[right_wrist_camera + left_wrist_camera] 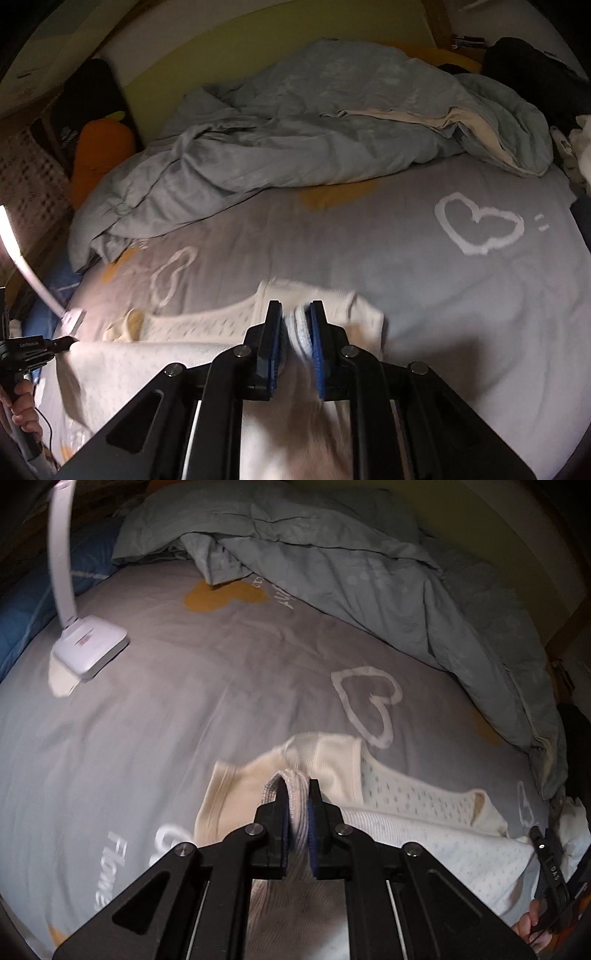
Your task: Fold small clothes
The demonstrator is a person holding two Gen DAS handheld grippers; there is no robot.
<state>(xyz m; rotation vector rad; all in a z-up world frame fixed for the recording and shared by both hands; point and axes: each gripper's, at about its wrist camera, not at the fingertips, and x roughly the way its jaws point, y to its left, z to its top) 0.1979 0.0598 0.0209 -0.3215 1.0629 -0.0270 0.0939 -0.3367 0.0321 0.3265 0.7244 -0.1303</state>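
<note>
Soft, light and floppy, the cream baby garment [424, 834] stretches over the bed [184, 709] between the left tool [297, 797] and right tool [295, 321], each clamped on a bunched edge, the best hold.

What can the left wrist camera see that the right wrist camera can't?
Only the left wrist view shows the lamp's whole white base standing on the sheet and the printed word "Flower".

Only the right wrist view shows an orange cushion by the headboard and a dark pile at the far right.

Both show the grey heart-print sheet, the crumpled grey duvet, and the small cream garment, pinched by the left gripper and the right gripper.
</note>
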